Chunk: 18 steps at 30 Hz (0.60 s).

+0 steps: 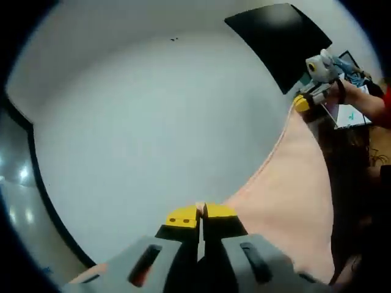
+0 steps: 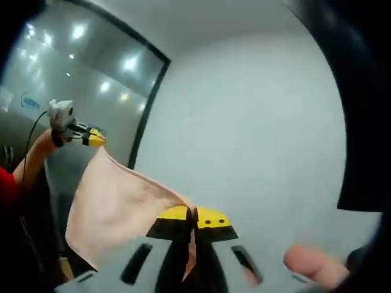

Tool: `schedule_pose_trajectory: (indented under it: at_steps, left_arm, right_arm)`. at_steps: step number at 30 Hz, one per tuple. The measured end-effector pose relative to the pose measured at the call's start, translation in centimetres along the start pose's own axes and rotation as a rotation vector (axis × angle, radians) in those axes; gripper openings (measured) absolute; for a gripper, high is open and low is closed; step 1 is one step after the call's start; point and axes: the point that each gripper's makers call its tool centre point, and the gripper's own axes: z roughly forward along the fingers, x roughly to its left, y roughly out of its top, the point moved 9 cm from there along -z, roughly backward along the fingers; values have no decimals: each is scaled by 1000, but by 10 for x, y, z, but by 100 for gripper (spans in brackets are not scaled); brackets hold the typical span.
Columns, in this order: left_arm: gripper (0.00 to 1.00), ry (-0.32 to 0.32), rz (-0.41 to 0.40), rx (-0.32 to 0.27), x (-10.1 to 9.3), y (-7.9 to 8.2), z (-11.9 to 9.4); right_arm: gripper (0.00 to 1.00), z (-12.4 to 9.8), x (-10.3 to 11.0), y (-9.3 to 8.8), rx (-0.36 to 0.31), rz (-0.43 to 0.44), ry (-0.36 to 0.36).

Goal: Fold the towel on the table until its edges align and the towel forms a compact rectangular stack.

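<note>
The left gripper [image 1: 200,212] is clamped tight on one towel [image 1: 287,183] corner; the right gripper [image 2: 193,215] pinches another, so the cloth hangs stretched between them above the table [image 1: 153,134]. Either corner slipping (thin bites) would dump it unevenly. The left gripper view shows a black mat [image 1: 278,39] ahead-right; the right gripper view shows a fingertip [image 2: 308,261].
</note>
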Motion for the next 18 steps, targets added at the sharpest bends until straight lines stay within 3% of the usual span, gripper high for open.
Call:
schedule_pose_trajectory:
  at_steps: [3,6,10,12,14,16,17,18]
  left_arm:
    - [0,-69,-63,2,-28,-16,30]
    - [0,-110,-88,21,-53,-33,66]
    - [0,-167,-97,84,-90,-66,111]
    - [0,-199,-162,93,-103,-85,133]
    - [2,-284,-273,109,-124,-105,150]
    - [18,-460,-373,90,-142,-119,155]
    - [30,-504,-439,81,-144,-127,155]
    - [34,-487,-478,81,-137,-136,153]
  right_arm:
    - [0,-7,-24,-16,30,23,-81]
    - [0,-14,-38,-35,79,-28,-181]
    - [0,-10,-43,-71,215,-104,-244]
    - [0,-7,-47,-93,286,-126,-291]
    - [0,-4,-51,-115,355,-147,-312]
    - [0,4,-57,-142,394,-131,-342]
    - [0,6,-59,-156,419,-109,-351]
    - [0,4,-60,-167,424,-105,-354]
